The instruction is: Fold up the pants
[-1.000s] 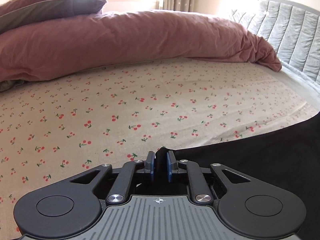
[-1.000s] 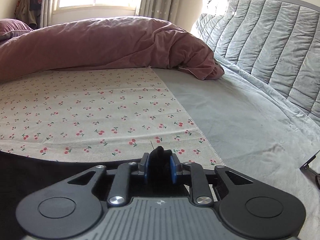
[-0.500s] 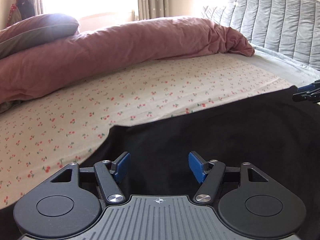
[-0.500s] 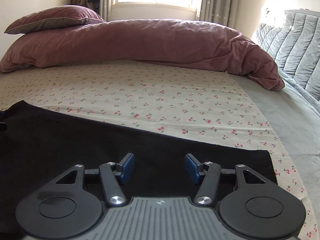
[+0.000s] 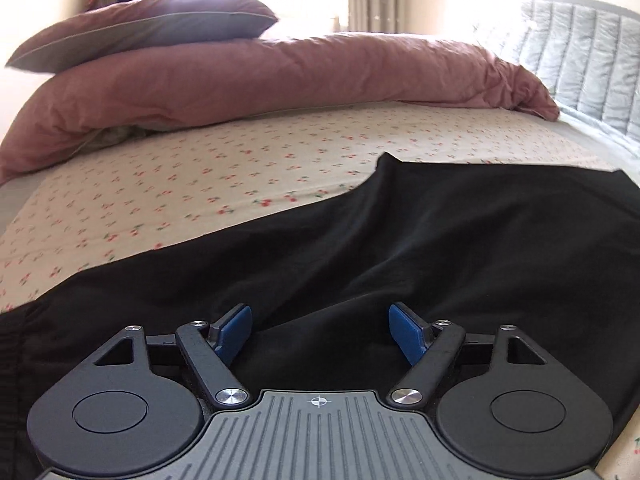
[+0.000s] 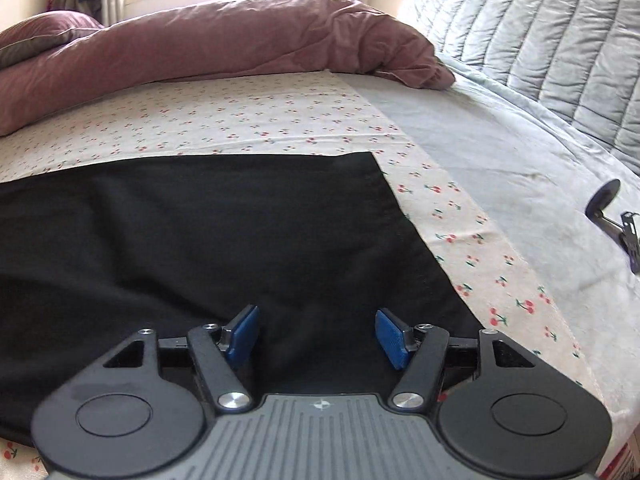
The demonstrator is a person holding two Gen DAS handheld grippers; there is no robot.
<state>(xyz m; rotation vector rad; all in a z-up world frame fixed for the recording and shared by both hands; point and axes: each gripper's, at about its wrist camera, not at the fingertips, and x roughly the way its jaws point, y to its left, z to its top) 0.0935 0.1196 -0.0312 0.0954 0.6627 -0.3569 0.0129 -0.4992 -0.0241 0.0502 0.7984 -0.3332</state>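
Observation:
The black pants [image 5: 400, 248] lie spread on the cherry-print sheet [image 5: 180, 184]. In the left wrist view my left gripper [image 5: 324, 332] is open and empty, low over the black cloth, with the ribbed waistband [image 5: 12, 344] at far left. In the right wrist view my right gripper [image 6: 318, 336] is open and empty, just above the pants [image 6: 200, 232] near their right hem edge [image 6: 404, 220]. The cloth shows soft wrinkles between the fingers.
A rolled pink duvet [image 5: 260, 80] and a pillow [image 5: 152, 28] lie across the far side of the bed. A grey quilted blanket [image 6: 540, 40] covers the right side. A small black stand or clamp [image 6: 616, 216] sits on the grey sheet at right.
A second ago both grippers were shut on the black cloth. They have let go, opened wide and drawn back, and the pants now lie on the sheet.

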